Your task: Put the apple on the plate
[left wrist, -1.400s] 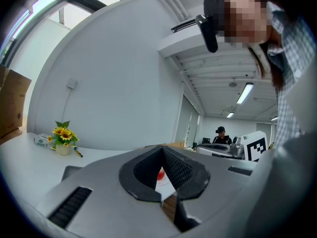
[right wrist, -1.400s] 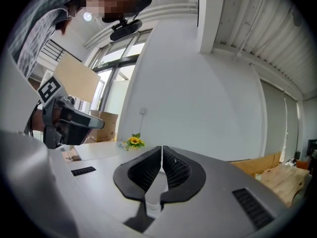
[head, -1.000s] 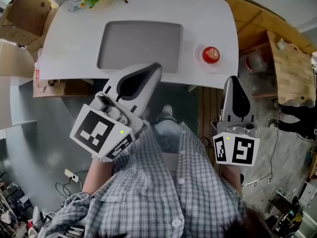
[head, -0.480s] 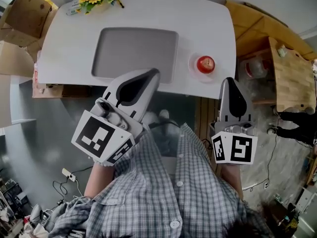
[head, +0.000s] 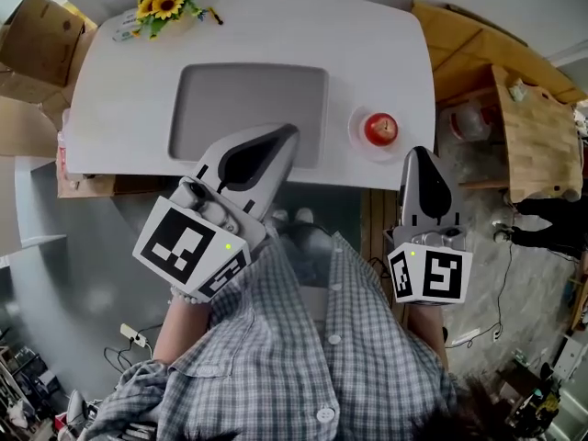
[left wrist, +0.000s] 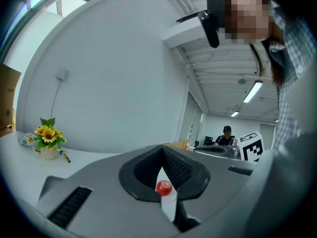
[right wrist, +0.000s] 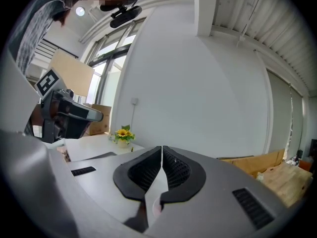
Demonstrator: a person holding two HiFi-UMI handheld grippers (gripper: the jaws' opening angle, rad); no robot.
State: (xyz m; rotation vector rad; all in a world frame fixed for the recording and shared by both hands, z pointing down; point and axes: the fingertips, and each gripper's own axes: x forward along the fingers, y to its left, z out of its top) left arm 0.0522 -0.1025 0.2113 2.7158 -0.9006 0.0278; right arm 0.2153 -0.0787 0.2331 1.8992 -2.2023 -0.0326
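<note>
Both hand-held grippers are carried in front of a checked-shirted torso and pointed roughly level toward the white bench (head: 119,99). The left hand-held gripper (head: 288,136) is angled up and to the right in the head view. Its jaws are seen pressed together at the tips, with nothing clamped. The right hand-held gripper (head: 419,152) is aimed straight ahead, its jaws likewise closed and empty. Its tip is stopped just short of the bench's near edge.

The red round apple (head: 380,129) is found on the small round pale plate (head: 356,134), near the bench's near right corner. Its stalk hollow appears to be turned upward; no long axis can be made out on so round a fruit. In the left gripper view the apple is framed low in the slot behind the closed tips.

The plate is set close to the near edge, and a bare strip of bench is left between it and the grey rectangular tray (head: 248,99) to its left. A bunch of yellow sunflowers (head: 165,0) is placed at the far left corner. Wooden boards (head: 528,127) are seen beyond the right edge and brown cardboard boxes (head: 32,35) beyond the left.
</note>
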